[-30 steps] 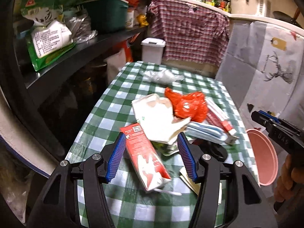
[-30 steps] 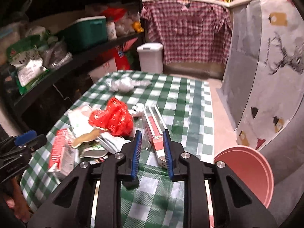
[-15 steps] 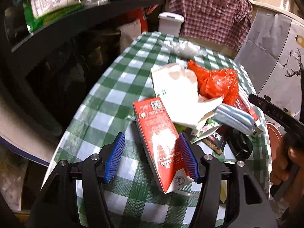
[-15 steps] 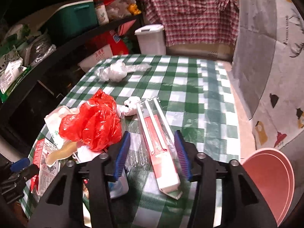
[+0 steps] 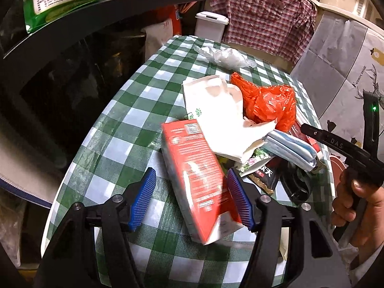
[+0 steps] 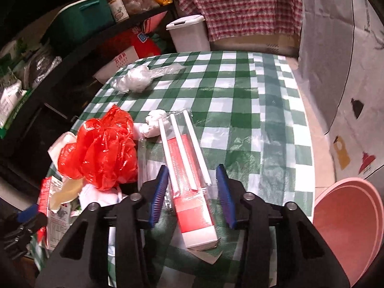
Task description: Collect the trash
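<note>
Your left gripper gapes around red milk carton, lower centre, long axis running upper-left to lower-right | right gripper released, straddling red-and-white straw pack, blurred carton.

Both grippers are black plastic with silver screws and ribbed blue fingers; a bare-skinned hand shows.
</note>
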Demonstrator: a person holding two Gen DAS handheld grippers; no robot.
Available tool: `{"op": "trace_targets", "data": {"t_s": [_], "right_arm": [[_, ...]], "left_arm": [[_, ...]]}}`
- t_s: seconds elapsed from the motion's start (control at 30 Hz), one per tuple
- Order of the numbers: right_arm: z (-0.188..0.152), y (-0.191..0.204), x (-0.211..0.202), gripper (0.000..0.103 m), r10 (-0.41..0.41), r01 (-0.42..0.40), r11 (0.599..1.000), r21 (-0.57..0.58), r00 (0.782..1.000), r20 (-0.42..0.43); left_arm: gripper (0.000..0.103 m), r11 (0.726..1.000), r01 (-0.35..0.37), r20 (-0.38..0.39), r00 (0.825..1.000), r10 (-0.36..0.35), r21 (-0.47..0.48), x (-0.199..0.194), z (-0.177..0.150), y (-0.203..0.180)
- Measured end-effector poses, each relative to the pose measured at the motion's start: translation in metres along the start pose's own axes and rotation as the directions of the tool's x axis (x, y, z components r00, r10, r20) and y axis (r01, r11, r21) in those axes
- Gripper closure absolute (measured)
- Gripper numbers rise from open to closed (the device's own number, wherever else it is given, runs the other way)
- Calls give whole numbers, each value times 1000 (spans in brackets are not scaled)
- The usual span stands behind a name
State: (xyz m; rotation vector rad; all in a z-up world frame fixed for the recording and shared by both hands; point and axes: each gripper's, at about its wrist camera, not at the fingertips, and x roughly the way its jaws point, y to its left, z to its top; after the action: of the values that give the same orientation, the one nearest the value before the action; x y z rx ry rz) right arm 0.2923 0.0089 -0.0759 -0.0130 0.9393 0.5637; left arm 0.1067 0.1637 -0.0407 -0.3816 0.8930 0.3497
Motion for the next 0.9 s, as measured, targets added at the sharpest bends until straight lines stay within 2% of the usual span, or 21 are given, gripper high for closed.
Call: {"op": "trace_targets", "data": {"t_s": [0.13, 0.17, 0.2, 0.3, 0.4, 0.5, 0.7, 0.9], "right_arm": [[0, 3, -3, 80, 14, -14, 1000, 0, 1000, 5], [0, 5, -5, 88, 15, -15, 1000, -2, 1000, 11], [1, 6, -8, 92, 18, -18, 1000, 0, 1000, 15], [2, 10, -14, 95, 24, -24, 1000, -6, 999, 26], [0, 14, -23, 95, 18, -16, 999, -29, 999, 40], [-2, 19, -33, 96, 13, -11, 999, -46, 998, 54], [-10, 33, -61, 96, 7, 2, 995, -96, 995, 95], [-23, 44, -97, 96, -17, 36, 993, -117, 987, 161]], "left_arm": [[42, 1000, 4, -24, 1000, -4, 8, 7, -1, 0], [42, 1000, 2, -32, 1000, -2, 6, 9, -1, 0], [42, 1000, 2, -35, 999, -2, 3, 10, -2, 1], [43, 1000, 1, -42, 999, -1, -1, 10, -2, 2], [54, 1000, -7, -27, 1000, 8, 23, 6, -2, -2], [61, 999, -30, -14, 999, 31, 35, 2, -2, -2], [62, 997, -51, 34, 998, 49, 55, -14, -1, -3], [62, 996, -34, 102, 994, 25, 79, -38, 0, -9]]}}
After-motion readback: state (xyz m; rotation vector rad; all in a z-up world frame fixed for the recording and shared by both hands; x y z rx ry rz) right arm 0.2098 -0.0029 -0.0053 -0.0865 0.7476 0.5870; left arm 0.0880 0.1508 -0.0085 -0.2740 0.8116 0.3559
